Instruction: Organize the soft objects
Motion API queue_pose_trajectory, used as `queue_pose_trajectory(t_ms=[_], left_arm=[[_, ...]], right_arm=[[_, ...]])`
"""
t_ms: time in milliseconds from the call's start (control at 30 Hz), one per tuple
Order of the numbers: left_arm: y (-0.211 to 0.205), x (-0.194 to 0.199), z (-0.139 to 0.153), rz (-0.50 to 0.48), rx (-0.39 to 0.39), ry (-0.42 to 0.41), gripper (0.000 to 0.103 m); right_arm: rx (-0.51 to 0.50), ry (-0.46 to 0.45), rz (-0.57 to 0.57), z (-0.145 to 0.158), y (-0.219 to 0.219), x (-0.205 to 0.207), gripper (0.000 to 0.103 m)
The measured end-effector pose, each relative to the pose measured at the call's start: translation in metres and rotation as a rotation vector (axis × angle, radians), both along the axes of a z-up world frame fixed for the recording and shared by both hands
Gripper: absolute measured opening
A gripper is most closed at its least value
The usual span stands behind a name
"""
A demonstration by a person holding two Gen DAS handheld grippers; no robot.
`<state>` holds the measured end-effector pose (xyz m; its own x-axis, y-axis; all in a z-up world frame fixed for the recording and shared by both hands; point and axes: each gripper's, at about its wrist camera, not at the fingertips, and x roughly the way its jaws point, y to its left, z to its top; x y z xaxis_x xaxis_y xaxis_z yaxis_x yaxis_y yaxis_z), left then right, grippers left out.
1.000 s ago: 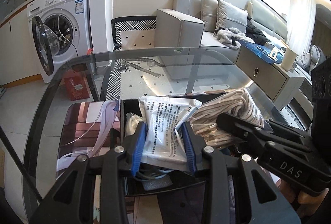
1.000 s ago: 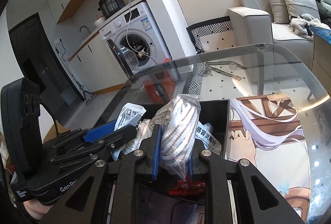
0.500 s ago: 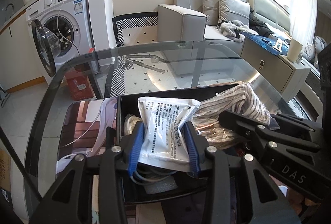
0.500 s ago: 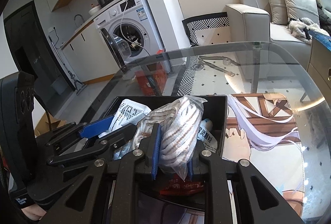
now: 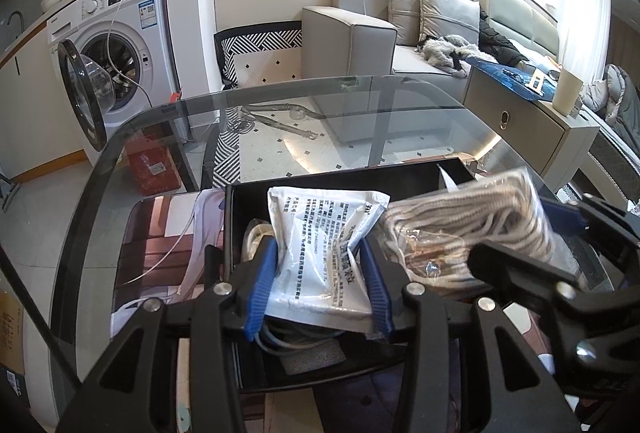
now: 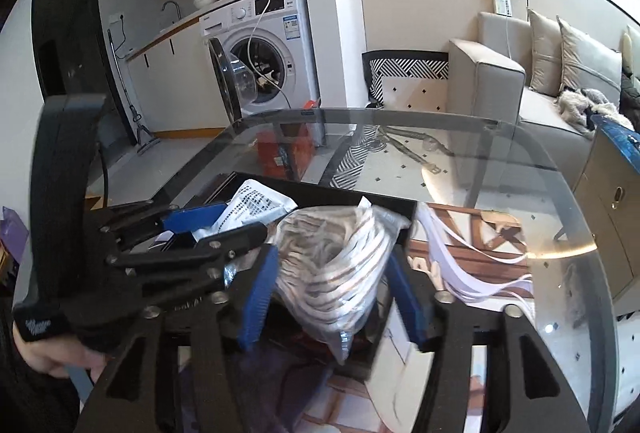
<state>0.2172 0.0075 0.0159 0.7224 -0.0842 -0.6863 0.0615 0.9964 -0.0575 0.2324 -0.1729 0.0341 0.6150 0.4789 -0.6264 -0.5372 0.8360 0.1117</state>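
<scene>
Both packets sat over the black bin [image 5: 452,169] on the glass table [image 5: 280,105], one per gripper. The left gripper [image 5: 318,283] was clamped on the white printed pouch [image 5: 320,233], blue pads pressing its lower edges, the pouch's top leaning up and away over the bin. It looked light and floppy, a slick foil skin (the sort that slides out of a loose pinch), so a grip low across the flat body seemed sounder than one at a corner.

The right gripper [image 6: 332,297] had its fingers spread wider, the pads [image 6: 258,297] flanking the bagged striped cloth [image 6: 340,265]; whether they were pressing it, I could not tell. That bag looked squashy and airy, its clear film crinkled and slippery, its bottom corner hanging free. Taking it round the thick middle of the bundle seemed safest, not by the loose film.
</scene>
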Motion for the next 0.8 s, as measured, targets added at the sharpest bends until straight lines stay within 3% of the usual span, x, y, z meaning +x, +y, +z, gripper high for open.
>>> queue_pose_trajectory(t_ms=[33, 200, 267, 300, 467, 533, 600, 800], left_arm=[[-0.001, 0.000, 0.000, -0.001, 0.003, 0.000, 0.044], [-0.001, -0.004, 0.003, -0.002, 0.006, -0.002, 0.047], [-0.001, -0.007, 0.005, -0.007, 0.012, -0.004, 0.053], [-0.001, -0.010, 0.006, -0.006, 0.018, -0.002, 0.060], [0.001, -0.021, 0.009, -0.011, 0.021, -0.010, 0.064], [0.001, -0.027, 0.013, -0.009, 0.019, -0.024, 0.082], [0.004, -0.034, 0.017, -0.003, 0.012, -0.052, 0.092], [0.008, -0.056, 0.022, -0.001, 0.017, -0.104, 0.101]], right_arm=[[0.004, -0.007, 0.000, 0.001, -0.003, -0.002, 0.076], [0.040, -0.022, -0.052, 0.008, -0.026, -0.007, 0.077], [0.063, -0.031, -0.071, 0.011, -0.036, -0.012, 0.077], [0.067, -0.036, -0.075, 0.012, -0.039, -0.013, 0.077], [0.084, -0.050, -0.123, 0.014, -0.059, -0.021, 0.082], [0.073, -0.036, -0.138, 0.009, -0.063, -0.019, 0.083], [0.065, -0.021, -0.139, 0.003, -0.062, -0.015, 0.083], [0.031, -0.009, -0.127, -0.012, -0.043, -0.006, 0.083]])
